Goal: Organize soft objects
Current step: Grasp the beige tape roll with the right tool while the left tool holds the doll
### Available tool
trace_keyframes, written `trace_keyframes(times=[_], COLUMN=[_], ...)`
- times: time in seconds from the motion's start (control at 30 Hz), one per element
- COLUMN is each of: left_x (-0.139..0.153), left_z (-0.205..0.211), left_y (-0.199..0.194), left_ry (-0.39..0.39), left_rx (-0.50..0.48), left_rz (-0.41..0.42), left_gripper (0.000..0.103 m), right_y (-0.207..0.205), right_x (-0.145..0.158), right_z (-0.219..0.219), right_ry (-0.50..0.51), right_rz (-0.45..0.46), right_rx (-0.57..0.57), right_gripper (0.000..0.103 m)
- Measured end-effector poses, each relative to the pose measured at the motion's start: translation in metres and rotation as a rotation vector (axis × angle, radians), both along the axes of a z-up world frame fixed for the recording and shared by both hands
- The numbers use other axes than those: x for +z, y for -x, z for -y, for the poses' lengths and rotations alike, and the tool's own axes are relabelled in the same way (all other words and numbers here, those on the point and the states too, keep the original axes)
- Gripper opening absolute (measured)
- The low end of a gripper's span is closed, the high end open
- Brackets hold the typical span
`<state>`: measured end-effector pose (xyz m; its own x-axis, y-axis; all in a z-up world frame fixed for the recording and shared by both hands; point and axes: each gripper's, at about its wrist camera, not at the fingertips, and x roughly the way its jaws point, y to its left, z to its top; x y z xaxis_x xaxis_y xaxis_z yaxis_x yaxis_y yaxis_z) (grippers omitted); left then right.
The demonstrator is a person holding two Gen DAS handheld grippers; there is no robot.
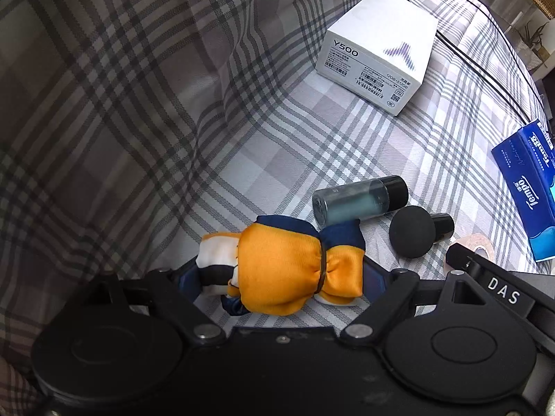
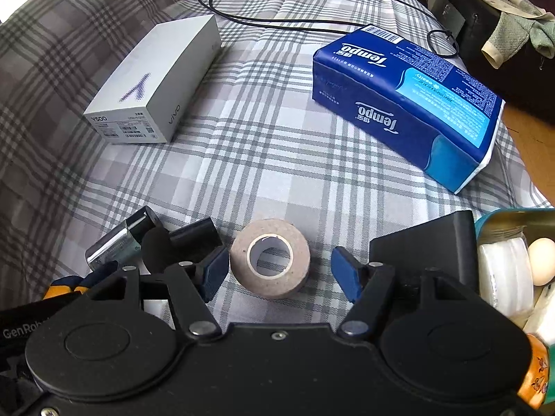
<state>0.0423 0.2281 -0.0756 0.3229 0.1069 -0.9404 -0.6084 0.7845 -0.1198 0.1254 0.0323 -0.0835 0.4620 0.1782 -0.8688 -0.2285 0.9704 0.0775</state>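
The plaid bedspread (image 2: 263, 159) carried every item. Largest was the blue tissue pack (image 2: 409, 104), lying well apart from both tools; it would likely be light and yielding, best taken across its short width. The white phone box (image 2: 152, 79) beyond it was rigid and probably no part of the sorting.

The left gripper (image 1: 282, 279) had its jaws spread wide on either side of the orange fabric bundle (image 1: 288, 263), which lay on the bedspread between them; whether the pads touched the cloth could not be told. Cinched by a dark band (image 1: 322, 263), the bundle looked light, limp and somewhat slippery, so the fuller body beside the band would give the surest hold, whereas a loose end might slide out.

The right gripper (image 2: 281, 274) likewise stood open, its blue pads (image 2: 215, 270) flanking the tape roll (image 2: 270, 258), which lay flat and just clear of them. The roll would be light and fairly stiff, and a squeeze across its outer wall should hold.

A small bottle (image 1: 357, 201) and a black sponge applicator (image 1: 412, 230) lay near the bundle. An open tin (image 2: 513, 222) sat at the right edge.
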Motion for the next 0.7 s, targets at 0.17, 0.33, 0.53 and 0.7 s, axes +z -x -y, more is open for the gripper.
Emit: trace_keyframes(times=[0.17,0.33,0.53,0.7], left_x=[0.0,0.0,0.001,0.004], left_z=[0.0,0.0,0.0,-0.001], left_y=[0.0,0.0,0.001,0.004], left_ry=[0.0,0.0,-0.002,-0.008], left_rx=[0.0,-0.001,0.001,0.009], left_rz=[0.0,0.0,0.002,0.011], left_gripper=[0.086,0.086,0.086,0.086], right_y=[-0.002,-0.002,0.002,0.006], right_x=[-0.003,-0.005,-0.004,0.006], right_z=[-0.002,-0.006,-0.009,-0.009], right_ry=[0.021,0.042,0.039,0.021], right_rz=[0.003,0.012,0.03,0.039], right_rx=[-0.002,0.006,0.042,0.041], right_gripper=[0.063,0.063,0.048,0.048])
